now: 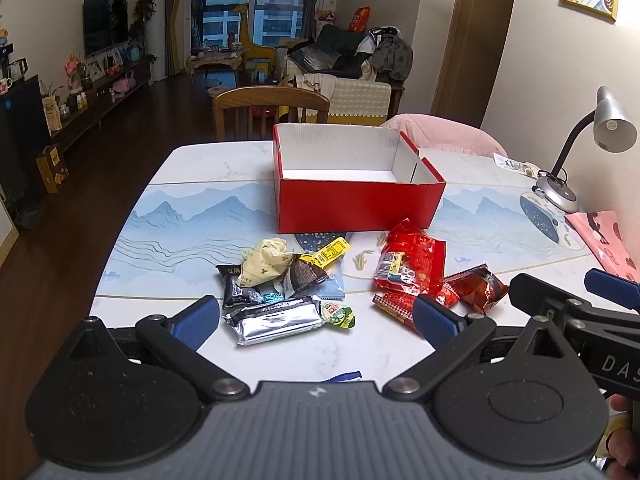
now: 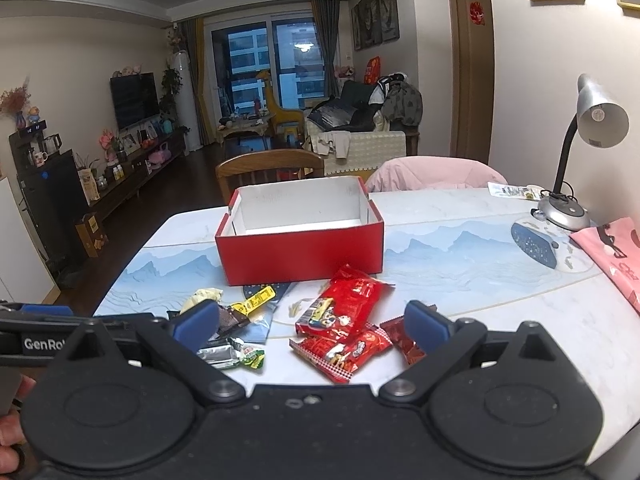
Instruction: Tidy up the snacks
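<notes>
The left gripper (image 1: 316,320) hovers with fingers spread wide, holding nothing — a silver foil packet (image 1: 272,319) lies right between its fingertips, with a cream wrapper (image 1: 266,261) and dark packets just beyond. The right gripper (image 2: 312,326) is likewise spread wide and empty; the red snack bags (image 2: 346,308) sit between and just ahead of its fingers. Further ahead of both stands the red box (image 1: 356,204) — open, on the marble table (image 1: 208,160).
</notes>
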Motion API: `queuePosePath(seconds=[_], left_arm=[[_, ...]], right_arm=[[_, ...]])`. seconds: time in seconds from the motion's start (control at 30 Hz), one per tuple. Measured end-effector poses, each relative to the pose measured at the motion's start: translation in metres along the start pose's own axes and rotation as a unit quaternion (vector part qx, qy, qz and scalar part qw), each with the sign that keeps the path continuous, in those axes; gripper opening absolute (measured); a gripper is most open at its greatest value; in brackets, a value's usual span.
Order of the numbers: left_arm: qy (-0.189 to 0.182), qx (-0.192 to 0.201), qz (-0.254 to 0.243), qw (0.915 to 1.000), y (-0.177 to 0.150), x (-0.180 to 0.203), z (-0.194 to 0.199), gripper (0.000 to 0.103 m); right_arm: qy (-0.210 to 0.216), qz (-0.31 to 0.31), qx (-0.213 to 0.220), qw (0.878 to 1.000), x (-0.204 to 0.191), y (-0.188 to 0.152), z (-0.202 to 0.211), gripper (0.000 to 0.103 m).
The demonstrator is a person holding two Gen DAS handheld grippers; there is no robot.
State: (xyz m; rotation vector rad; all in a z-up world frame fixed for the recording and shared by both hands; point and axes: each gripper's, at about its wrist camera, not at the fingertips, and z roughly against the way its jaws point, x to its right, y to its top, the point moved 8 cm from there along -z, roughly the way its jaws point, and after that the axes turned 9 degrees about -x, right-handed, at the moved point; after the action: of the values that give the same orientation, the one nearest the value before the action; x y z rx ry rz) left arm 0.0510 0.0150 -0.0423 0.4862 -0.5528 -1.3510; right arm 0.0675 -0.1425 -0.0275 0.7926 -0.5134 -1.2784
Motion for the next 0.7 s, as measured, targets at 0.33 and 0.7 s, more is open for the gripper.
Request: queuePosePath(seconds=[0.33, 0.7], left_arm=[[-0.001, 0.002, -0.002, 1.0, 0.001, 0.0002, 0.0013, 0.103], [-0.004, 0.001, -0.003, 1.0, 0.0008, -0.001, 0.0048, 0.103]], right_arm=[[0.0, -0.001, 0.007, 1.0, 0.0033, -0.0004, 0.0015, 0.098], [0.0, -0.001, 0.006, 1.0, 0.0025, -0.0009, 0.0016, 0.098]])
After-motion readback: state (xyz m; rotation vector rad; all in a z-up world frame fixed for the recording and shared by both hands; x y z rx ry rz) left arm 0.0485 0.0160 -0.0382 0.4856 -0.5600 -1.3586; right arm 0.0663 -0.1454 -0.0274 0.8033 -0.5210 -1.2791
